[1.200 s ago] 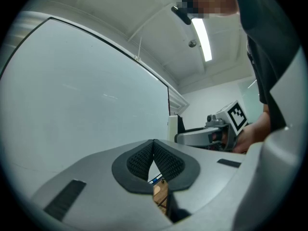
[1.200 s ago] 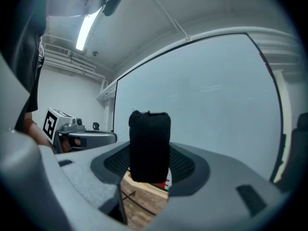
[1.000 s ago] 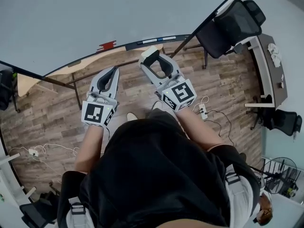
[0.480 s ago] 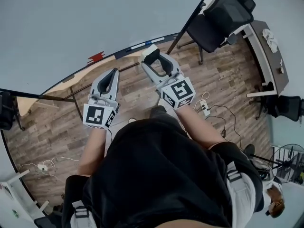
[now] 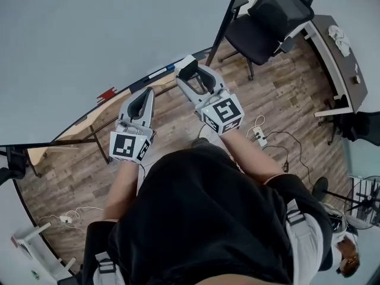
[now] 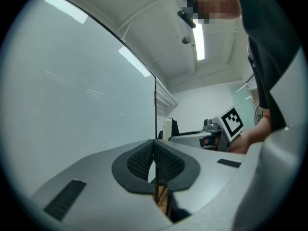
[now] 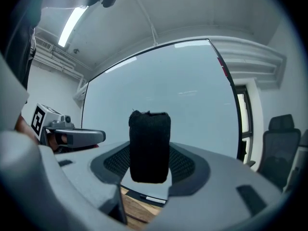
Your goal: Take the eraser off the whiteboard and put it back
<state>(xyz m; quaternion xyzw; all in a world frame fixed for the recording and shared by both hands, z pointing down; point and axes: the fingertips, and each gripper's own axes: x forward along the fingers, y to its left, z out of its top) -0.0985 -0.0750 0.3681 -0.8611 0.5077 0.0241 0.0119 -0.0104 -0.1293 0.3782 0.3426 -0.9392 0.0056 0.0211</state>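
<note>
The right gripper [image 5: 196, 76] has its jaws clenched on the eraser [image 7: 149, 146], a black felt block that stands upright between the two dark ribbed pads [image 7: 185, 165], its top rising above them. The eraser is off the whiteboard [image 5: 89, 34], carried in the air in front of the board's face. In the head view it sits close to the board's lower edge, over the marker tray [image 5: 133, 86] that runs along the foot of the board.

The left gripper [image 5: 144, 95] is beside the right one, further along the whiteboard's lower edge. Its jaws are clenched on nothing, the pads [image 6: 168, 162] meeting at their tips. Both grippers point level towards the whiteboard, and each marker cube faces up at the head camera.

On the tray below the whiteboard lie a blue-and-white marker [image 5: 158, 73] and a small red item [image 5: 107, 94]. A black office chair [image 5: 261, 22] stands past the whiteboard's right-hand frame post. A white power strip [image 5: 259, 136] with trailing cables lies on the wooden floor [image 5: 285, 94] out from the foot of the whiteboard. Beyond the chair from the whiteboard, a dark bench [image 5: 338, 58] carries a crumpled white cloth [image 5: 340, 33].
</note>
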